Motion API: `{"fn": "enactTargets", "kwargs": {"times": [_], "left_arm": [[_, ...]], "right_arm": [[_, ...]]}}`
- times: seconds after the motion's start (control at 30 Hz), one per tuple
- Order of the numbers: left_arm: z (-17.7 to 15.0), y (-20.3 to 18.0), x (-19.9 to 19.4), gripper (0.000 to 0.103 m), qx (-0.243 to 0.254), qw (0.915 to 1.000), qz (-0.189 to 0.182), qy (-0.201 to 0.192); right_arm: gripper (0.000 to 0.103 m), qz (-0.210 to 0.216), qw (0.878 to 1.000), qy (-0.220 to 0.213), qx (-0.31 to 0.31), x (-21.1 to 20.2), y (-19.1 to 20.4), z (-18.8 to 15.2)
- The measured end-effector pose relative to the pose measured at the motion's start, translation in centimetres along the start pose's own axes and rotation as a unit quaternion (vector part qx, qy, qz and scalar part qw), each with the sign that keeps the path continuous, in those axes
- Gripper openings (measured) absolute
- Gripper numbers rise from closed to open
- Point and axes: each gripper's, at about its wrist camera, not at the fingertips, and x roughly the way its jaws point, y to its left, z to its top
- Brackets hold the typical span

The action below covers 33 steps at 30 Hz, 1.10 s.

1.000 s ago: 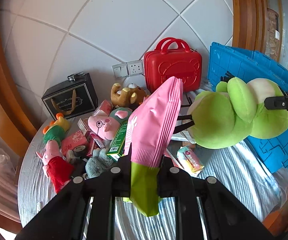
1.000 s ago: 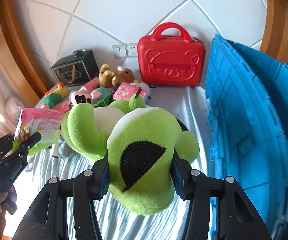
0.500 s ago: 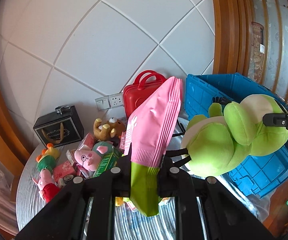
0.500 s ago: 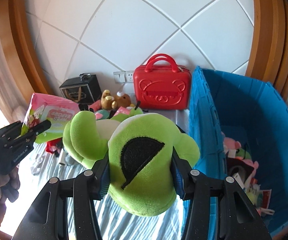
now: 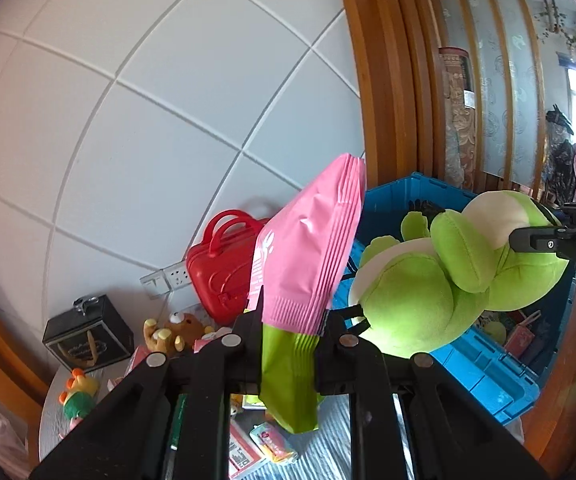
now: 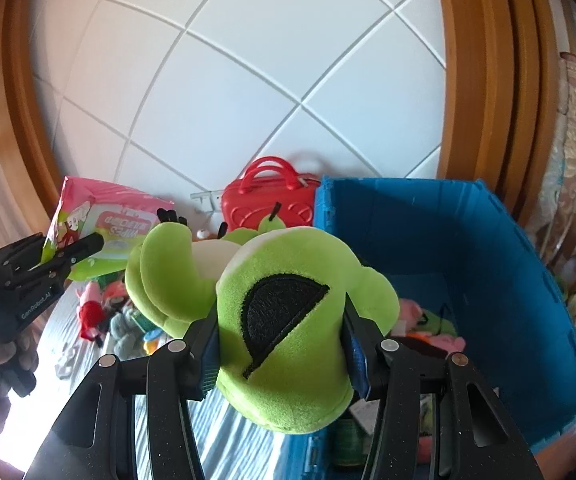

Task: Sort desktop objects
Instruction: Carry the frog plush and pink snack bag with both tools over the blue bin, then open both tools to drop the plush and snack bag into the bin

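My left gripper is shut on a pink and green snack bag and holds it high above the table; the bag also shows in the right wrist view. My right gripper is shut on a green plush frog and holds it in the air at the near left edge of the blue crate. The frog shows at the right in the left wrist view, in front of the crate.
A red case and a black gift box stand against the white wall. Plush toys and small packets lie on the striped table. The crate holds several items. A wooden frame rises at the right.
Both grippers have risen and swung right toward the blue crate with their loads. The frog now hangs by the crate's left edge; the table items sit lower in both views.
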Motion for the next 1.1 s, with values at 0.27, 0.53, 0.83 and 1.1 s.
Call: {"fn": "enactTargets", "kwargs": {"times": [0.27, 0.53, 0.83, 1.1], "left_arm": [[4.5, -7.2, 2.3, 0.015, 0.041, 0.9981, -0.044, -0.015], [7.0, -14.2, 5.1, 0.015, 0.072, 0.9928, -0.094, -0.017], [8.9, -19.9, 8.1, 0.019, 0.081, 0.9841, -0.158, -0.012], [7.9, -19.3, 8.1, 0.100, 0.059, 0.9872, -0.146, -0.020]], "right_arm": [[0.050, -0.034, 0.998, -0.032, 0.039, -2.5, -6.7, 0.9], [0.050, -0.071, 0.994, -0.026, 0.073, -4.0, -12.9, -0.8], [0.059, -0.112, 0.989, -0.005, 0.094, -4.1, -18.7, -2.2], [0.096, -0.106, 0.990, -0.008, 0.093, -4.1, -18.9, -2.2]]}}
